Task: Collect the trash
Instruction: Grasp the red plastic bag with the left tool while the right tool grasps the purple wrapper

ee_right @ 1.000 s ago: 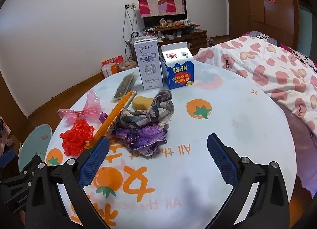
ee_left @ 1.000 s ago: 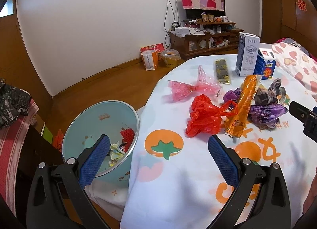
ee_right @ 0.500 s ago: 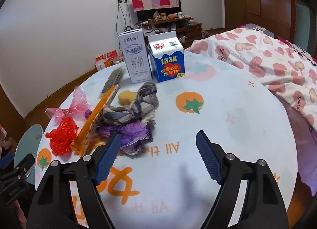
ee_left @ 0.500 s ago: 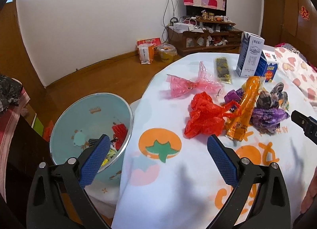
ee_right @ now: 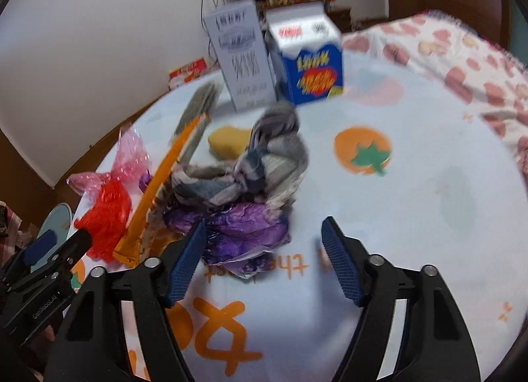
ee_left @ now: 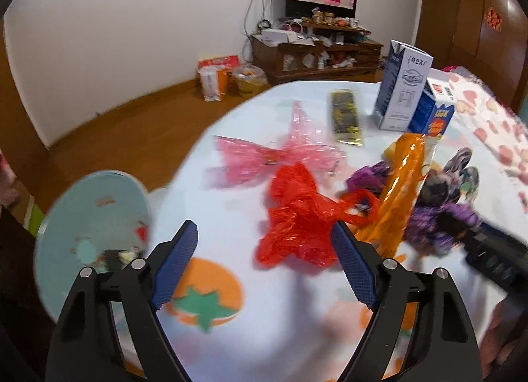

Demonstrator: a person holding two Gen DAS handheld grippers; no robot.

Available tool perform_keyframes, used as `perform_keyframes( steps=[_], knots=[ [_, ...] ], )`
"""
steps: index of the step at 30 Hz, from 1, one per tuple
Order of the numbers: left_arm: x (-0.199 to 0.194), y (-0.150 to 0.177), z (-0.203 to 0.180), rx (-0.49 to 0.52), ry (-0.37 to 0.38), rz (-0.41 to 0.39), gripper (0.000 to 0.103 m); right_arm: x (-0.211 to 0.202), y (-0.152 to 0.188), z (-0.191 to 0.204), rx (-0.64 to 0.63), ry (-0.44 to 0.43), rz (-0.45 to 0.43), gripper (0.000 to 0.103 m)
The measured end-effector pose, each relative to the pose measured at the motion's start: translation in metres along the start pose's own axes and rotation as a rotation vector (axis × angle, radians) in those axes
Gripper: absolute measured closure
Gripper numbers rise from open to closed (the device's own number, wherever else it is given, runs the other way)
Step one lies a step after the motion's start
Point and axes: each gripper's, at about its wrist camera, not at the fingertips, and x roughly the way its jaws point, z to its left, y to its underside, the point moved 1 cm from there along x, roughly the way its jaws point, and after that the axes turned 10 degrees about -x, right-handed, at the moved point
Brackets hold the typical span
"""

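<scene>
From your left wrist, your left gripper [ee_left: 264,263] hangs over the counter [ee_left: 231,332] with its blue pads apart and nothing between them, the jaws having just been closing; the crumpled red plastic bag [ee_left: 297,217] lies just ahead, close to the right pad, with the pink cellophane wrapper [ee_left: 280,154] behind it and the orange wrapper [ee_left: 401,184] at its right side. The pale blue trash bin [ee_left: 89,217] stands off the counter's left edge, scraps at its bottom. From your right wrist, your right gripper [ee_right: 264,260] is likewise open and empty, its jaws having just been closing, the left pad right at the edge of the crumpled purple wrapper [ee_right: 244,226]; whether it touches is blurred. A knotted plaid cloth [ee_right: 264,164] rests against that wrapper's far side, a yellow sponge [ee_right: 227,144] beyond it, and two cartons, white [ee_right: 241,55] and blue [ee_right: 310,58], stand upright at the back.
</scene>
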Motion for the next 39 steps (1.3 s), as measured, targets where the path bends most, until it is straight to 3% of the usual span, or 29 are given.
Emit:
perform_keyframes(
  steps=[4,5,6,7,14,29,35,39],
  knots=[
    [0.013,0.002,-0.009,-0.005,0.028,0.036,0.036,0.006,-0.001,0.003,0.005,-0.052,0.004,0.059],
    [0.014,0.004,-0.011,0.003,0.033,0.036,0.043,0.005,-0.001,0.004,-0.004,-0.051,-0.003,0.065],
    [0.014,0.005,-0.012,0.008,0.042,0.036,0.051,0.003,-0.001,0.004,-0.008,-0.062,-0.009,0.078],
    [0.014,0.007,-0.014,0.013,0.058,0.036,0.055,0.002,-0.001,0.004,-0.007,-0.07,-0.011,0.082],
    [-0.001,0.013,-0.021,0.078,0.05,0.0,0.086,-0.022,0.007,0.003,-0.02,-0.057,-0.053,0.089],
    [-0.052,0.028,-0.009,0.094,0.052,-0.055,0.086,-0.095,0.026,-0.007,-0.016,-0.006,-0.169,0.093],
    [-0.082,0.041,0.0,0.105,0.121,-0.091,0.087,-0.11,0.029,-0.011,-0.021,-0.016,-0.203,0.095],
    [-0.098,0.047,0.008,0.097,0.151,-0.106,0.087,-0.119,0.029,-0.016,-0.002,-0.072,-0.222,0.096]
  ],
)
